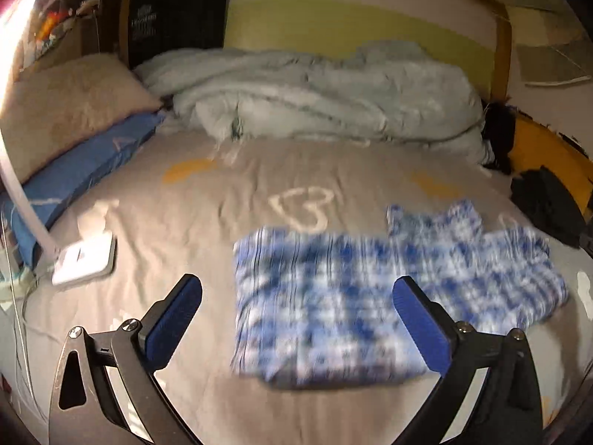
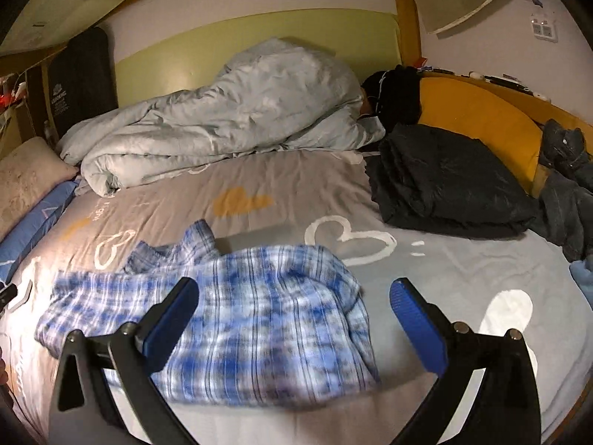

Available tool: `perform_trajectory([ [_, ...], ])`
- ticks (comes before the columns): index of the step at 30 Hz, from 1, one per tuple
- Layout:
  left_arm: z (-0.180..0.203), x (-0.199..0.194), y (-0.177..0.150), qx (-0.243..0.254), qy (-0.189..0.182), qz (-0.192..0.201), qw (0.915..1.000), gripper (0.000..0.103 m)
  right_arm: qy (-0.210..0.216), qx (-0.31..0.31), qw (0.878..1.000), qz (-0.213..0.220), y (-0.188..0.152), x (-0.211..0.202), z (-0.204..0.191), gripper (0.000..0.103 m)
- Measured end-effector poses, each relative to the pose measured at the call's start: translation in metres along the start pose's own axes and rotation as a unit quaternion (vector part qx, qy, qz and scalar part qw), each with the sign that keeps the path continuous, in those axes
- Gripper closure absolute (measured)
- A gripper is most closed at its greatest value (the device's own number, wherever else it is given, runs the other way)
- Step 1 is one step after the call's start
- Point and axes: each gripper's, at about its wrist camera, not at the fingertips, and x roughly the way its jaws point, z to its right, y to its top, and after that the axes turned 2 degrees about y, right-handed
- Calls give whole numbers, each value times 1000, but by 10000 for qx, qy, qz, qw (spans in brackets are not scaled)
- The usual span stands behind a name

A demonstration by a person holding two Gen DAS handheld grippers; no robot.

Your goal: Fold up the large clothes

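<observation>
A blue and white plaid shirt (image 1: 370, 296) lies partly folded on the grey bed sheet (image 1: 166, 333). In the left wrist view my left gripper (image 1: 298, 298) hangs above the shirt's near left part, open wide, with nothing between its blue pads (image 1: 174, 319). The same shirt (image 2: 237, 326) fills the near left of the right wrist view, its collar end (image 2: 185, 248) pointing away. My right gripper (image 2: 296, 298) is open above the shirt's right edge and holds nothing; its left pad (image 2: 170, 322) stands over the cloth, its right pad (image 2: 418, 326) over bare sheet (image 2: 463, 270).
A rumpled pale grey duvet (image 1: 326, 96) lies along the far side. Pillows (image 1: 70, 111) and a white desk lamp base (image 1: 85, 259) sit at the left. A folded dark garment (image 2: 444, 181) and a yellow cushion (image 2: 478, 118) lie at the right, with dark clothes (image 2: 570, 193) beyond.
</observation>
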Motion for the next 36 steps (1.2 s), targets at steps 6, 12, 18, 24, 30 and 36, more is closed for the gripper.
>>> perform_trajectory([
  [6,-31,9,-14,-635,-98,-343,9973,1,65,36,9999,-99,-17,-14,4,0],
  [12,-54,26,-20,-1380,-619,-701,9860,21,9,236,9995,-185,-17,-13,15,0],
  [18,-26,17,-19,-677,-306,-460,9962,21,-8,293,9994,-195,-17,-15,18,0],
  [24,-23,19,-21,-791,-474,-490,9945,21,-36,439,9983,-373,-20,-12,28,0],
  [30,-4,20,-26,-448,-350,-429,9975,21,358,1108,9857,-1221,-33,14,51,0],
  [36,20,22,-34,11,-268,-399,9988,21,711,1673,9708,-1564,-57,28,62,0],
])
